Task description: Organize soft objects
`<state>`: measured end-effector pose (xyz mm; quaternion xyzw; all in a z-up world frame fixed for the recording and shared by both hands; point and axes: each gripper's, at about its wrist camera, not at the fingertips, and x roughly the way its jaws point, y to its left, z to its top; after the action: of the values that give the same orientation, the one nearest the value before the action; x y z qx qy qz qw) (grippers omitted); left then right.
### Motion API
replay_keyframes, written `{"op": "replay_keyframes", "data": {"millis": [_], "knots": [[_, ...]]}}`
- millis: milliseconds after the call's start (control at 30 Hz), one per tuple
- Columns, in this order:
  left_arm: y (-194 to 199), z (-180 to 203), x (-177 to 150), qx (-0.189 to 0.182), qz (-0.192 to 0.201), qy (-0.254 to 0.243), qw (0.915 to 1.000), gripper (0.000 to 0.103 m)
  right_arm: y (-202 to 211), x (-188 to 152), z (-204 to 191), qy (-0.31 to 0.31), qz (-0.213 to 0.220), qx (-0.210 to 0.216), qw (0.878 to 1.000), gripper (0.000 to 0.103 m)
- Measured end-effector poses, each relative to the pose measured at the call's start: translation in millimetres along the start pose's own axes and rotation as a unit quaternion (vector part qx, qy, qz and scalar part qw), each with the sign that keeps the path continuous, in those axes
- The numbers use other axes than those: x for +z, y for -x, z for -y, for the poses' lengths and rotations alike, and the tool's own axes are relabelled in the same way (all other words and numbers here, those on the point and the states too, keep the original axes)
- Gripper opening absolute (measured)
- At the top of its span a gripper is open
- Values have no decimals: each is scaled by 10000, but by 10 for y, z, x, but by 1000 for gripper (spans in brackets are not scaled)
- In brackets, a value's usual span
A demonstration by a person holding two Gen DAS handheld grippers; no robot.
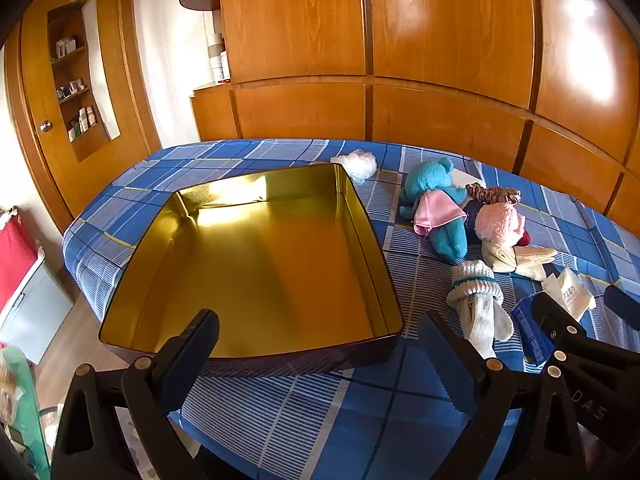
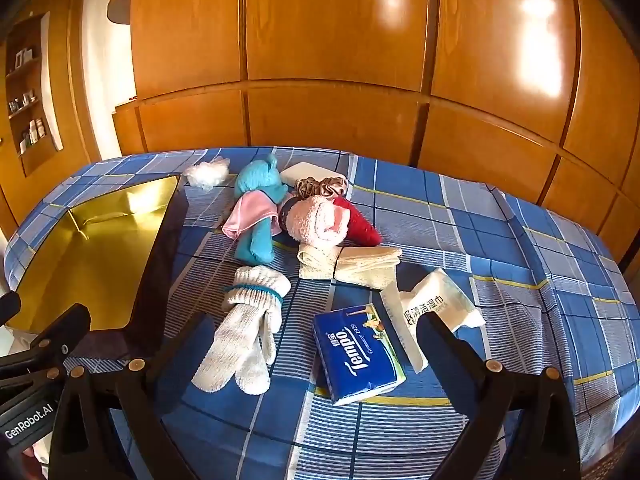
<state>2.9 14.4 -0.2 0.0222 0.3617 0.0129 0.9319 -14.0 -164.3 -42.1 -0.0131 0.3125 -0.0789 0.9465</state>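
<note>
An empty gold tin box [image 1: 280,272] sits on the blue plaid bed [image 1: 304,412]. My left gripper [image 1: 318,324] hangs open over its near rim and holds nothing. To the tin's right lie a white glove bundle [image 2: 248,320], a blue Tempo tissue pack [image 2: 356,352], a white wipes packet [image 2: 432,308], a cream folded cloth [image 2: 352,264], a pink rolled towel [image 2: 320,218], a teal plush toy [image 2: 256,200] and a brown scrunchie [image 2: 322,186]. My right gripper [image 2: 314,324] stands open above the gloves and the tissue pack, touching neither.
A crumpled white plastic wad [image 2: 206,174] lies beyond the tin's far corner. A wooden wardrobe wall [image 2: 336,60] stands behind the bed. The bed's left edge drops to the floor, beside a red and white piece of furniture [image 1: 16,264].
</note>
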Motion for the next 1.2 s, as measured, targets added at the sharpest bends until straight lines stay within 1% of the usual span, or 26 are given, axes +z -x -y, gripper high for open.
{"op": "replay_keyframes", "data": {"millis": [400, 1200], "knots": [[35, -91, 12, 40, 27, 93, 9999, 100, 26, -1, -39, 21, 41, 58, 10000, 103], [50, -110, 19, 107, 36, 81, 9999, 101, 53, 4, -63, 16, 98, 96, 9999, 103]]}}
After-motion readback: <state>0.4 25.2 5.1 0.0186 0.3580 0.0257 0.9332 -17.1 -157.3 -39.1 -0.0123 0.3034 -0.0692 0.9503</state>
